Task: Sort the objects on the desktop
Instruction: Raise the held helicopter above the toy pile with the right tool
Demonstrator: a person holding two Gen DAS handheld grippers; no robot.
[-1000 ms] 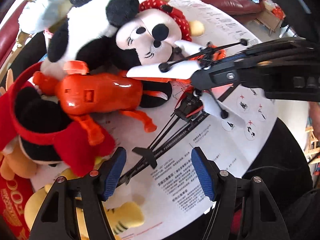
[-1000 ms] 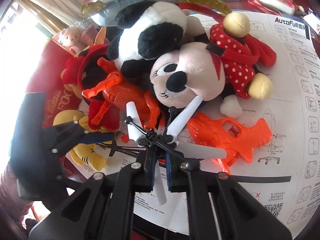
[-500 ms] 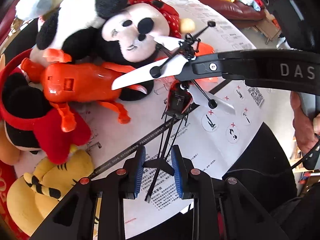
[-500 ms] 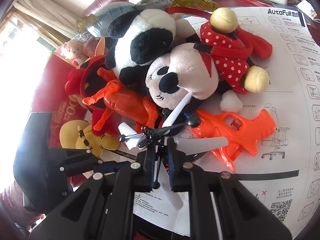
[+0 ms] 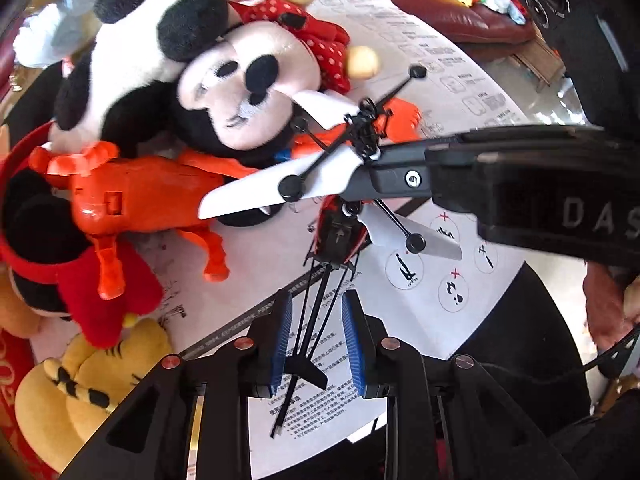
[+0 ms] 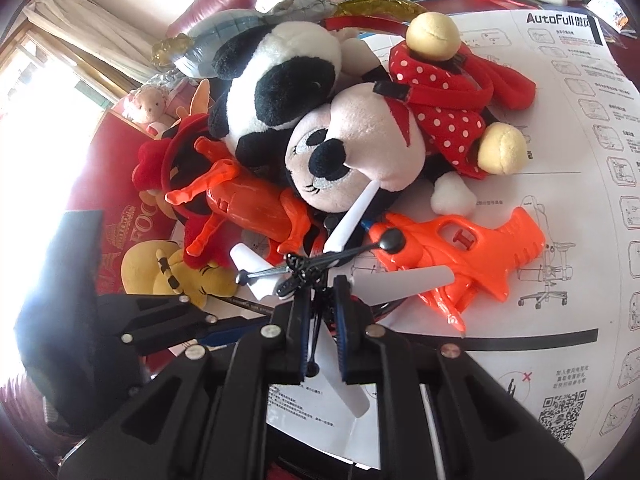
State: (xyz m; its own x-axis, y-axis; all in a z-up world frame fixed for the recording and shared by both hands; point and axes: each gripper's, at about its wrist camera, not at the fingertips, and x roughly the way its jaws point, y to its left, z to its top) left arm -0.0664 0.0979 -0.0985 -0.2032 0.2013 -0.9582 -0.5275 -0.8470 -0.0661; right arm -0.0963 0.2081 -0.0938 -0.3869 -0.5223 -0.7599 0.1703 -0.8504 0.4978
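Observation:
A toy helicopter point(image 5: 340, 232) with a red body, white rotor blades and a thin black tail boom hangs over the white instruction sheet point(image 5: 420, 60). My right gripper point(image 5: 372, 160) comes in from the right and is shut on its rotor mast; in the right wrist view the mast point(image 6: 316, 304) sits pinched in the right gripper point(image 6: 322, 292). My left gripper point(image 5: 317, 300) straddles the tail boom and tail fin. Its jaws are closing, and a gap still shows between the blue pads point(image 5: 282, 336) and the rods.
Crowded at the left are a panda plush point(image 5: 160, 40), a mouse plush in a red dotted dress point(image 5: 248, 92), an orange plastic toy point(image 5: 140, 200) and a yellow tiger plush point(image 5: 80, 392). An orange water gun point(image 6: 460, 256) lies beside the helicopter. A person's hand point(image 5: 608, 300) is at the right.
My left gripper's jaws have narrowed from wide open to close around the helicopter's tail boom. The right gripper has stayed shut on the mast, and the helicopter's tail has swung between the left pads.

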